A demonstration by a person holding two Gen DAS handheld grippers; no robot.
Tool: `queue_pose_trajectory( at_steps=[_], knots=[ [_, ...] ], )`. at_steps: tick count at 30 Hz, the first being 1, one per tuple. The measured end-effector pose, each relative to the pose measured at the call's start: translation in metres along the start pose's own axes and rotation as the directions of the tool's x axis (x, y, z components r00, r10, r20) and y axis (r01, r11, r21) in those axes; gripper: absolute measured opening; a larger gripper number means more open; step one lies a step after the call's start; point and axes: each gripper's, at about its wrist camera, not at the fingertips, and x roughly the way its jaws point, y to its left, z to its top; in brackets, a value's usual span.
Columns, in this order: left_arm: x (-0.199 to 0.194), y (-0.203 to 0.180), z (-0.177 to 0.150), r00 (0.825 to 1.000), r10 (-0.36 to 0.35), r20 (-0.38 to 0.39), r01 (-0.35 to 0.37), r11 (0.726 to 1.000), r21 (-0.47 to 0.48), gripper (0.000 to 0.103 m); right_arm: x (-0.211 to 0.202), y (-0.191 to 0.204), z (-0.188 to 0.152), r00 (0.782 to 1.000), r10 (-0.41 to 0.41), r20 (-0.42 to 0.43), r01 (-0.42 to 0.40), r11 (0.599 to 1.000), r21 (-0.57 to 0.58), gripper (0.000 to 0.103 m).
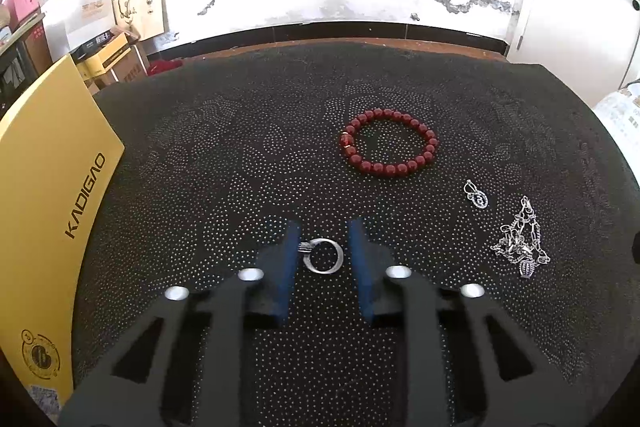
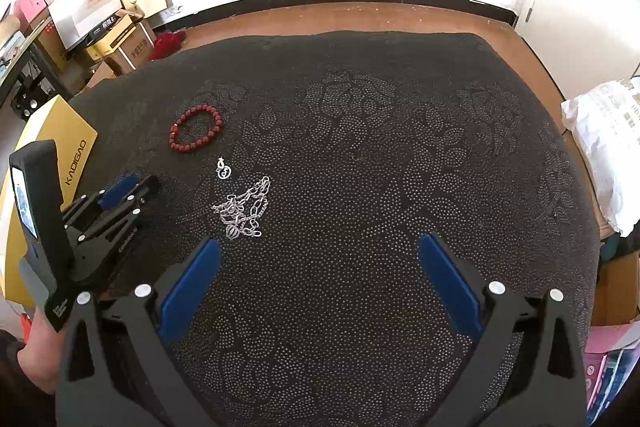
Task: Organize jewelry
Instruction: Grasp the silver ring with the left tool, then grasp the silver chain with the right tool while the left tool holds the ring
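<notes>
Nearest us, our left gripper straddles the silver ring, jaws part-open and not yet closed on it. Our right gripper gapes wide, empty. The red bead bracelet, small pendant and silver chain lie loose on the dotted black cloth; sorting seems barely begun.

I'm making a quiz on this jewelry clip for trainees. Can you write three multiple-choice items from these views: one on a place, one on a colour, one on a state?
1. Where does the silver ring lie?
A. Inside the bead bracelet
B. Between the left gripper's fingers
C. On the yellow box

2. What colour is the bead bracelet?
A. Dark red
B. Green
C. White

3. How does the right gripper stand?
A. Shut on the chain
B. Shut on nothing
C. Open, holding nothing

Key: 1 B, the ring sits on the black cloth between the left gripper pads; 2 A, its beads are dark red; 3 C, its fingers are spread wide over bare cloth.
</notes>
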Motion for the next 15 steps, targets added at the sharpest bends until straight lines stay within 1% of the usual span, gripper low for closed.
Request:
queue_pose_trajectory(
  at_steps=[3, 5, 9, 15],
  knots=[
    [0.000, 0.002, 0.001, 1.000, -0.001, -0.004, 0.001, 1.000, 0.000, 0.018, 0.002, 0.001, -0.001, 1.000, 0.001, -0.004, -0.001, 1.000, -0.004, 0.096],
    [-0.001, 0.002, 0.001, 1.000, 0.003, -0.006, -0.003, 1.000, 0.007, 0.005, 0.003, 0.001, -0.002, 1.000, 0.001, -0.006, -0.001, 1.000, -0.003, 0.096],
    [-0.004, 0.001, -0.001, 1.000, 0.003, -0.017, -0.002, 1.000, 0.020, 0.005, 0.004, 0.005, -0.002, 1.000, 0.004, -0.011, -0.004, 1.000, -0.009, 0.096],
    [-0.010, 0.013, 0.002, 1.000, -0.025, -0.016, 0.024, 1.000, -0.011, 0.005, 0.004, 0.007, -0.002, 1.000, 0.001, -0.008, -0.001, 1.000, -0.011, 0.096]
  ],
)
